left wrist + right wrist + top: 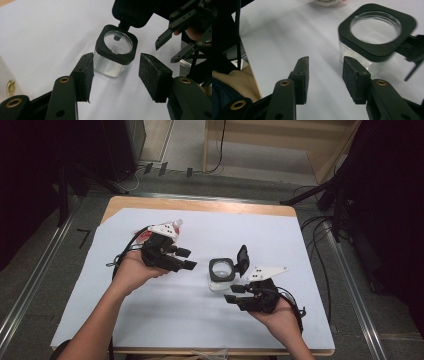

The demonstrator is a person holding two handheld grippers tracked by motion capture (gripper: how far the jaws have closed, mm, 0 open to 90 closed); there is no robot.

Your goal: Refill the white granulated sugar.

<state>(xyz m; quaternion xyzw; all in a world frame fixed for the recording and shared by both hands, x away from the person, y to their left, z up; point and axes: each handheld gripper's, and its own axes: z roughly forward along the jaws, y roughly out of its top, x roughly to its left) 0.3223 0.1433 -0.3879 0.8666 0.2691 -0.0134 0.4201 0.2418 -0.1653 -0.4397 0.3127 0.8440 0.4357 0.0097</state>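
Observation:
A small clear square jar point(221, 272) with a black rim stands mid-table, and its black hinged lid point(242, 259) is flipped up and open. My left gripper point(191, 259) hovers left of the jar, open and pointing at it. In the left gripper view the jar point(116, 53) sits just beyond the open gripper point(115, 75), apart from both pads. My right gripper point(230, 293) is just in front of the jar, also open. In the right gripper view the jar point(377, 35) lies ahead and to the right of the empty gripper point(325, 75). The jar looks empty.
A white sheet point(150, 310) covers the wooden table point(200, 205). A red-and-white packet point(146, 236) lies behind my left hand. The other gripper point(180, 32) shows at the upper right of the left gripper view. Cables and dark stands ring the table on the floor.

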